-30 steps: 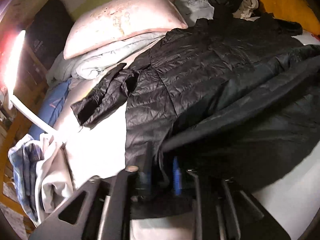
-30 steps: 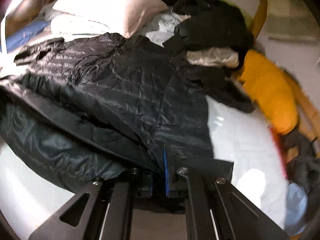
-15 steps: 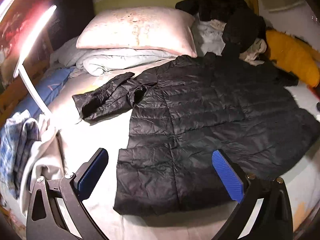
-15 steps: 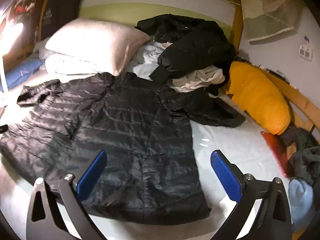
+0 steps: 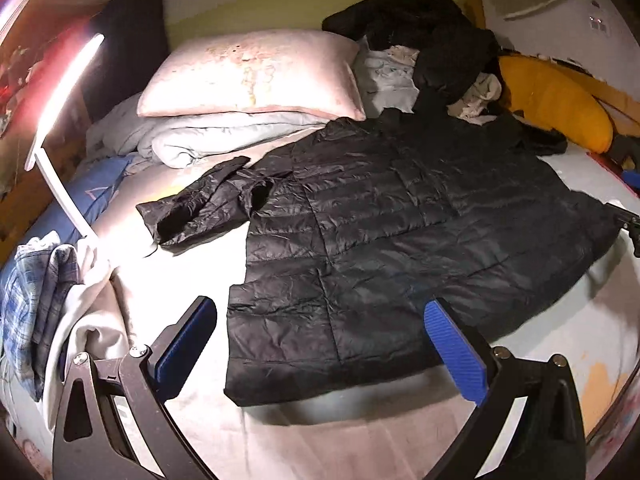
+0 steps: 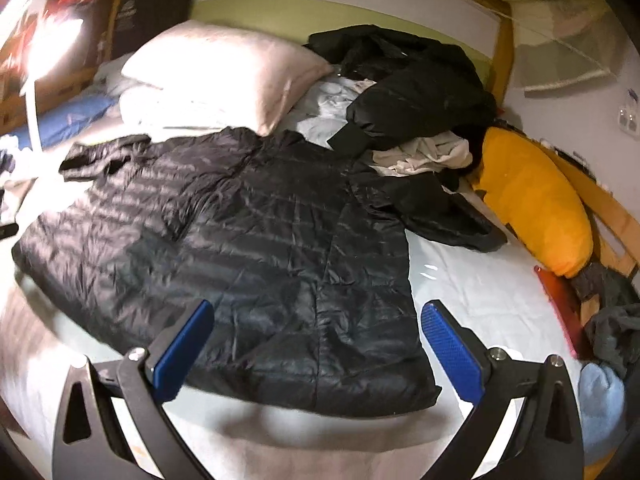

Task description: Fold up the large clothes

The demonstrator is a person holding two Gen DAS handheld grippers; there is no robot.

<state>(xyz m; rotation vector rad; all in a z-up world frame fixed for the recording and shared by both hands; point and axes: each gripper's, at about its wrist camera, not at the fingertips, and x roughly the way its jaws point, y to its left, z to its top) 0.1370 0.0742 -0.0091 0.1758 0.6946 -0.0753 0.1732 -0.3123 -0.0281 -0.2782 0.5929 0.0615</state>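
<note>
A black quilted puffer jacket [image 5: 384,232] lies spread flat on the bed, hem toward me. One sleeve [image 5: 200,208] sticks out to the left, crumpled. The other sleeve [image 6: 436,208] lies out to the right in the right wrist view, where the jacket body [image 6: 248,256] fills the middle. My left gripper [image 5: 320,344] is open and empty, raised above the jacket's near left hem corner. My right gripper [image 6: 316,344] is open and empty above the near right hem corner.
A pink pillow [image 5: 252,76] on a folded grey duvet [image 5: 208,136] lies at the head of the bed. A heap of black and white clothes [image 6: 408,92] and an orange cushion [image 6: 532,204] lie at the right. A lit lamp [image 5: 60,104] and plaid cloth [image 5: 36,292] are at the left.
A second ago both grippers were shut on the jacket's hem, holding it lifted. They have let go, opened wide and pulled back and up; the jacket now lies flat.
</note>
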